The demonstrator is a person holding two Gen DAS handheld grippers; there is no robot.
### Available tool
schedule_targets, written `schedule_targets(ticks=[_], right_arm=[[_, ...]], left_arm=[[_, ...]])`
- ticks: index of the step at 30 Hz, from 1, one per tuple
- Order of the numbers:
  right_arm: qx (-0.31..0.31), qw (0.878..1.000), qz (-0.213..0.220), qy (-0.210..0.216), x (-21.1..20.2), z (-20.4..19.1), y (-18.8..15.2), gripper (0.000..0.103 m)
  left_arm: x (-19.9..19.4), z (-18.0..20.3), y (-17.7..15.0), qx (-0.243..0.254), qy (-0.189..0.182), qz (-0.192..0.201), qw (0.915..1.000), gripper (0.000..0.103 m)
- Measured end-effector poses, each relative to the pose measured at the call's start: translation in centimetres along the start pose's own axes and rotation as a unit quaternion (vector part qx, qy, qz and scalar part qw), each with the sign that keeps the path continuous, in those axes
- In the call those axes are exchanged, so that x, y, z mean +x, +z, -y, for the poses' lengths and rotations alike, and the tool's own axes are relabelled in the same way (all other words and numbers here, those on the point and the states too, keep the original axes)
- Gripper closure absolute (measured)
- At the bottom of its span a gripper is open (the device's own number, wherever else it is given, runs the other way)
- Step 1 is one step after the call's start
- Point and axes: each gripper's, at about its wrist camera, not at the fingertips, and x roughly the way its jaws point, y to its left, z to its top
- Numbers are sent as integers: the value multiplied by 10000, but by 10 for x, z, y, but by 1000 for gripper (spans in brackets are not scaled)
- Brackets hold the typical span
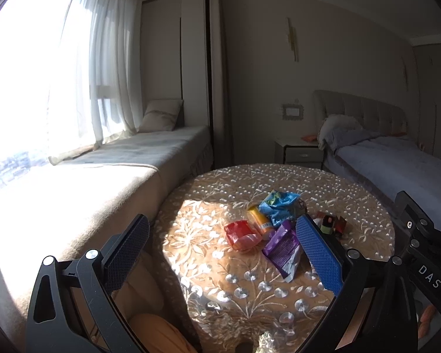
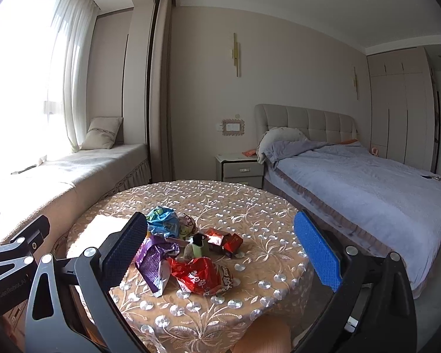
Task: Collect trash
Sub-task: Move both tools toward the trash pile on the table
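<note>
Nearest to the viewer, the left tool (image 1: pixel 220 250) is held with its two blue-padded fingers spread wide and nothing between them; the right tool (image 2: pixel 220 247) is likewise spread wide and empty. Both hover above the near edge of a round table (image 2: pixel 250 200) covered in a beige embroidered cloth with silver discs. The trash lies in a loose cluster near the middle of the table. Closest in the right wrist view is a red crumpled wrapper (image 2: pixel 201 275), with a purple wrapper (image 2: pixel 154 260) just beside it on the left. Behind these stands a small green and black item (image 2: pixel 199 245), touching a red foil packet (image 2: pixel 225 239). In the left wrist view, a yellow-orange cylindrical container (image 1: pixel 258 219) lies on its side between a red wrapper and the blue crumpled bag (image 1: pixel 280 206), which sits at the far side of the cluster. Sunlight falls across the left part of the table. Beyond the table, a cushioned window seat (image 2: pixel 103 161) runs along the left under sheer curtains (image 2: pixel 64 73), with a pillow (image 2: pixel 103 132) at its far end. A white nightstand (image 2: pixel 241 167) stands against the back wall, and a bed (image 2: pixel 352 182) with a grey-blue cover extends along the right.
</note>
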Motion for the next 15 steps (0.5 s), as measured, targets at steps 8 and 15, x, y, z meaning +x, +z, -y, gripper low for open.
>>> schedule_targets(ticks=[8, 15], right_arm=[[-105, 9998, 185, -26, 1, 1, -1, 3], [-92, 9998, 149, 116, 14, 7, -8, 3]], left_arm=[[8, 3, -1, 115, -217, 17, 9997, 5], [15, 0, -4, -85, -268, 134, 9995, 5]])
